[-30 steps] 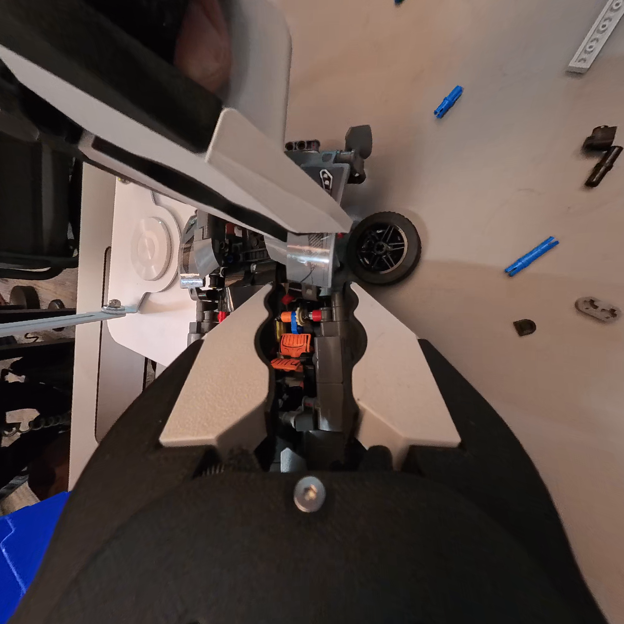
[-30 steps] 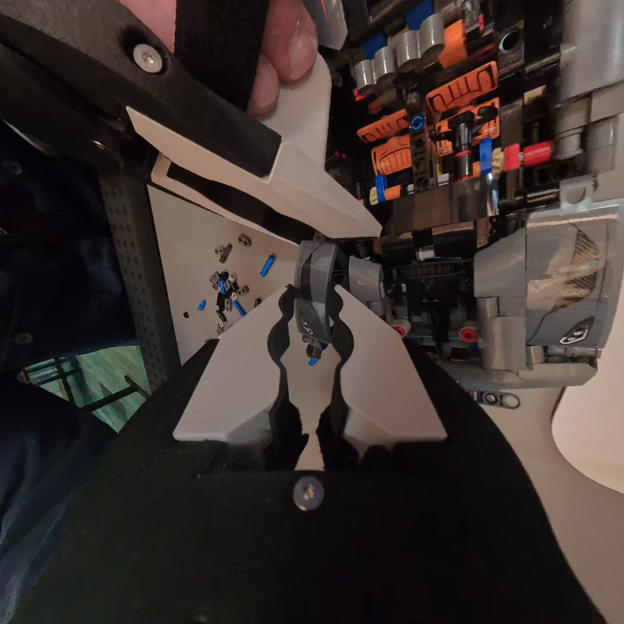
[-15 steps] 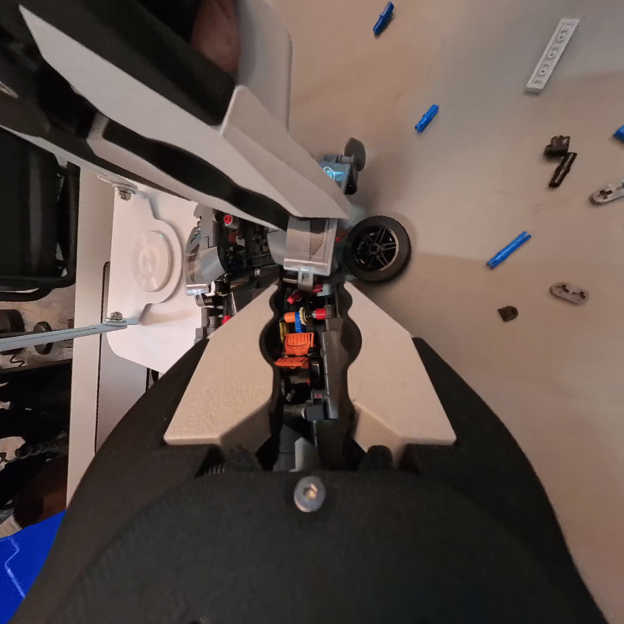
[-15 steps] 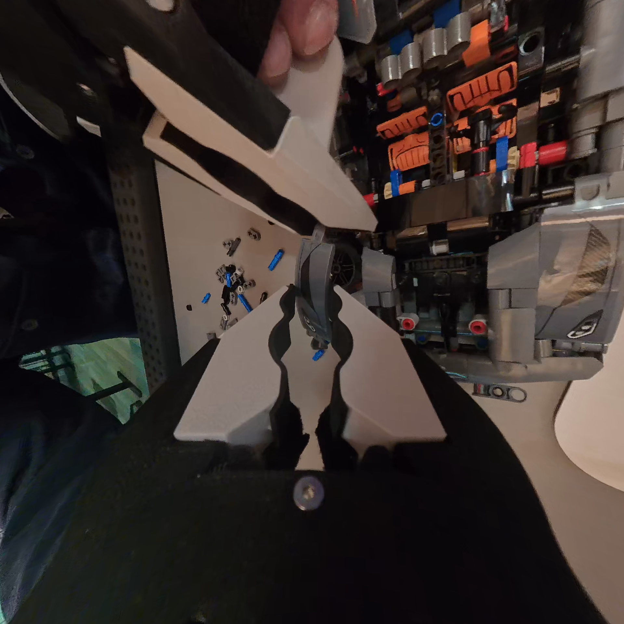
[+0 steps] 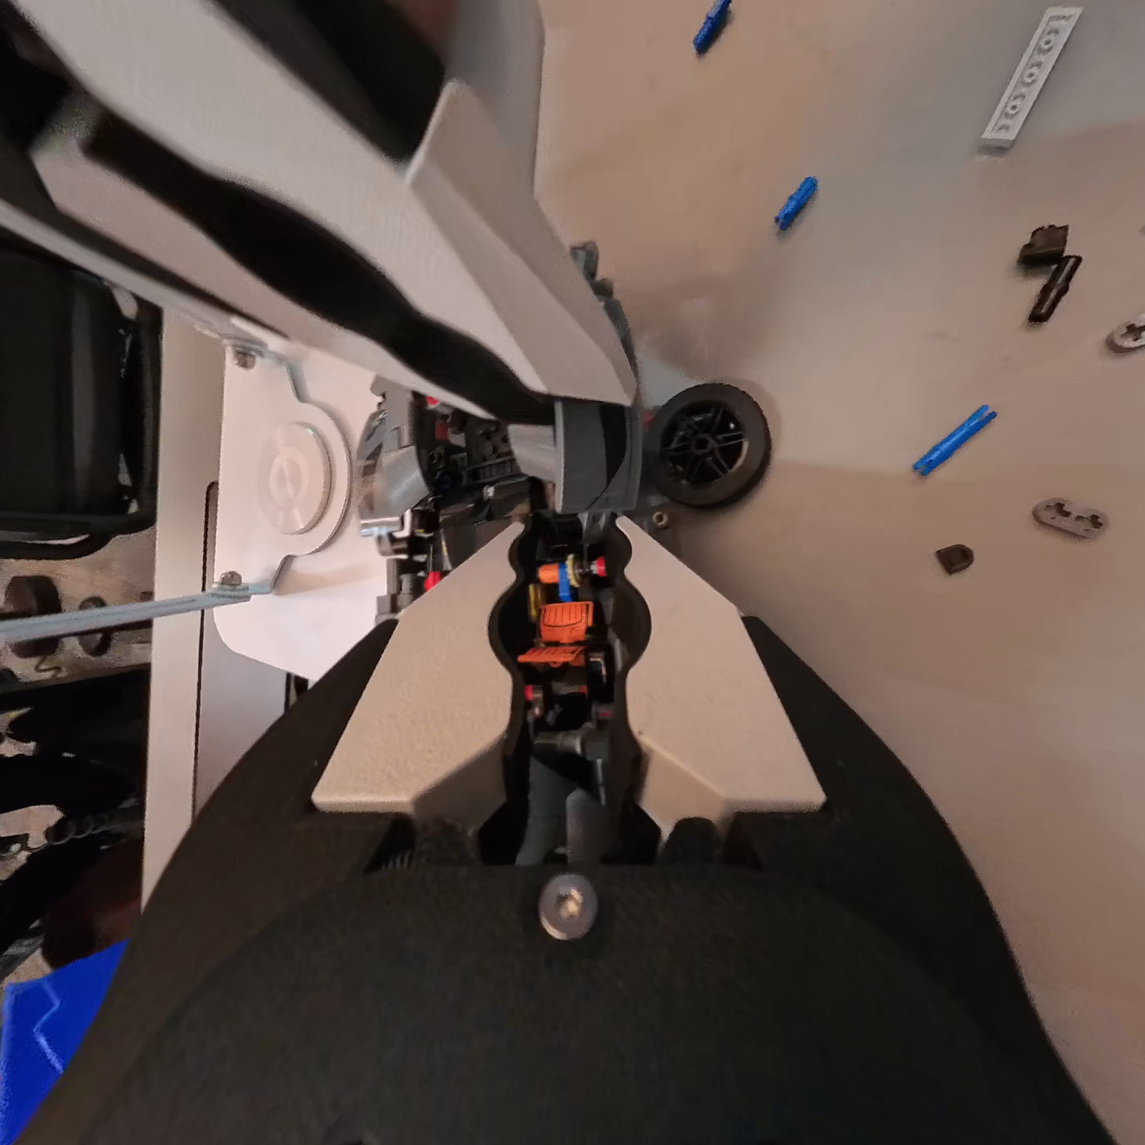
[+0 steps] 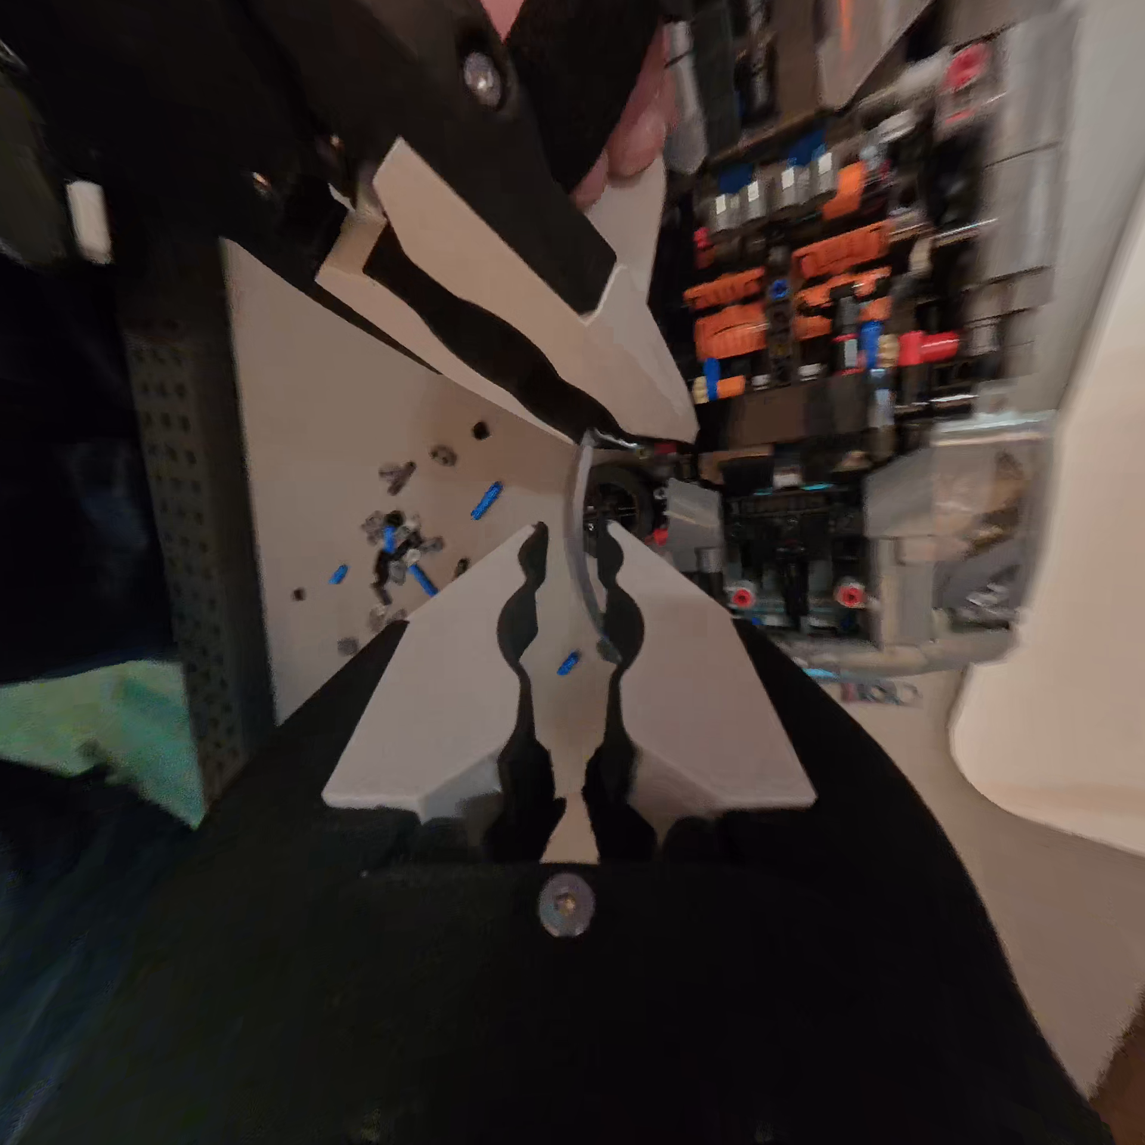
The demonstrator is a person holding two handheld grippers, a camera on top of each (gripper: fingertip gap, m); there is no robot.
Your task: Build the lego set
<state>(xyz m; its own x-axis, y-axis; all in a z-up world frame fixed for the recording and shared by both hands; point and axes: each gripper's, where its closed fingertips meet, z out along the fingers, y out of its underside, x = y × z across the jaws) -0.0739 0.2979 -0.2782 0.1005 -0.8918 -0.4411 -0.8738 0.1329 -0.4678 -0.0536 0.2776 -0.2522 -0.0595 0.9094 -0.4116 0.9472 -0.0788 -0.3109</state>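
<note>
My left gripper (image 5: 567,526) is shut on the dark grey lego car (image 5: 561,626), with its orange seats showing between the fingers. The car's black front wheel (image 5: 712,446) and a grey fender (image 5: 588,458) lie just past the fingertips. My right gripper (image 6: 573,533) is shut on a thin curved grey panel piece (image 6: 581,545), seen edge-on against the right finger. It reaches in from the upper left in the left wrist view (image 5: 595,396), its tips at the fender. In the right wrist view the car (image 6: 836,372) fills the right side and the left gripper (image 6: 675,427) comes from the upper left.
Loose parts lie on the pale table (image 5: 867,681): blue pins (image 5: 796,201) (image 5: 954,440), a light grey plate (image 5: 1031,80), a black connector (image 5: 1050,266) and a grey link (image 5: 1069,517). A pile of small parts (image 6: 396,545) lies near a black perforated post (image 6: 179,495). My two grippers' fingertips are within a few centimetres of each other. From either gripper's tips it is about 12 centimeters to the grey link (image 5: 1069,517).
My right gripper has moved in toward the car's front wheel, and the grey panel now shows edge-on instead of broadside. The left gripper still holds the car; both views are motion-blurred.
</note>
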